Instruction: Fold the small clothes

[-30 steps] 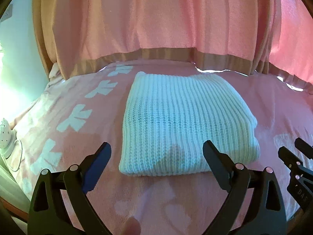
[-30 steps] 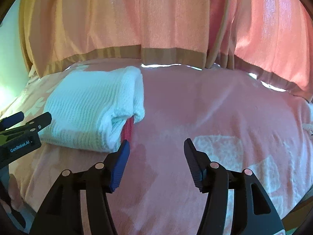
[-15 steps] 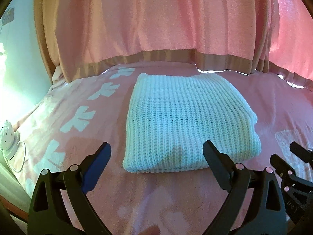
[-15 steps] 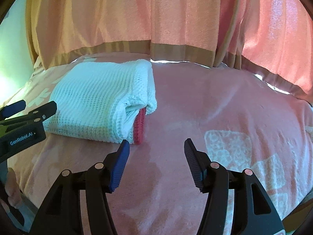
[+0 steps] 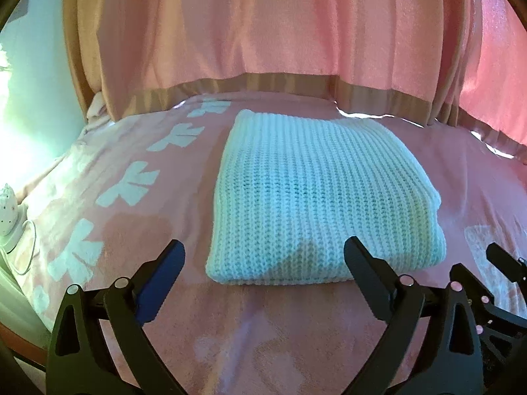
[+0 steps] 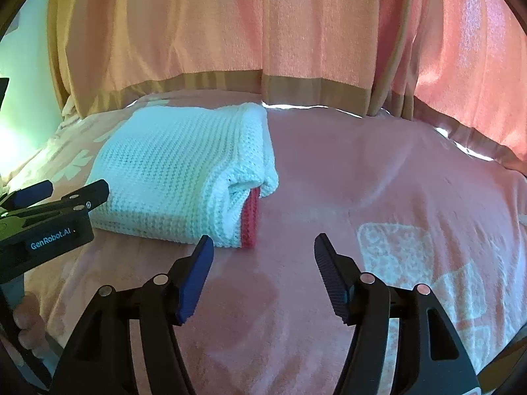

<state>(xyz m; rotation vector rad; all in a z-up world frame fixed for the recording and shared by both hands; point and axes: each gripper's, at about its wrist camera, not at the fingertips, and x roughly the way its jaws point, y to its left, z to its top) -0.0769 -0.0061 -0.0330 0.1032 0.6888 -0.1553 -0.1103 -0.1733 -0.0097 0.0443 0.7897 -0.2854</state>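
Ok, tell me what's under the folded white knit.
The white knit lies on the pink blanket. At its right edge a red knitted strip shows beneath the white layers. How far the red runs underneath is covered.

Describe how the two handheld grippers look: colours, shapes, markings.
Both the left gripper and the right gripper are black, with angular arms, round silver pivot pins, and blue and ribbed black pads on the jaws. The left's side reads "GenRobot.AI" in white.

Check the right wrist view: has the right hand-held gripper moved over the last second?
Yes. The right hand-held gripper has backed away and risen: the folded white knit and curtain hem sit lower in frame.
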